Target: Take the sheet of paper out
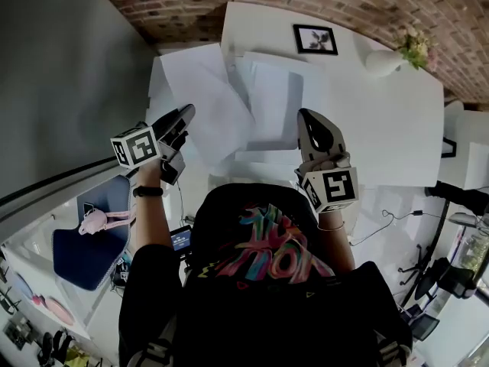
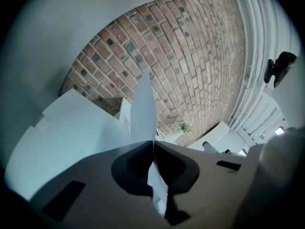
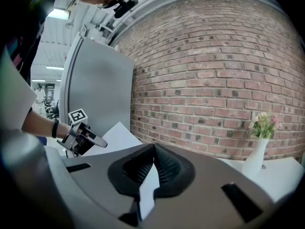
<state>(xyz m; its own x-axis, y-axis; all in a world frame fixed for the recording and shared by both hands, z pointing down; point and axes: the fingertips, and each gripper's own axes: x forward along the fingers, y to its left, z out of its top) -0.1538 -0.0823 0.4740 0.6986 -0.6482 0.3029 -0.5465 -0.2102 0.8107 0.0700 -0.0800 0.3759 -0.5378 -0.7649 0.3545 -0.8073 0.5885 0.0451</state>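
Note:
My left gripper [image 1: 189, 112] is shut on the edge of a white sheet of paper [image 1: 205, 98], which hangs lifted over the white table [image 1: 382, 128]. In the left gripper view the sheet [image 2: 143, 109] stands edge-on, pinched between the closed jaws [image 2: 153, 143]. My right gripper [image 1: 303, 115] sits at the right edge of a pale see-through sleeve [image 1: 271, 102]. Its jaws [image 3: 153, 147] are closed, with a thin white strip caught behind the tips. The right gripper view also shows the left gripper [image 3: 101, 143] with the sheet [image 3: 114, 133].
A framed picture [image 1: 315, 39] and a white vase of flowers [image 1: 382, 61] stand at the back of the table, against a brick wall [image 3: 214, 80]. A grey panel [image 1: 61, 67] rises on the left. Cables and stands crowd the right side [image 1: 451, 266].

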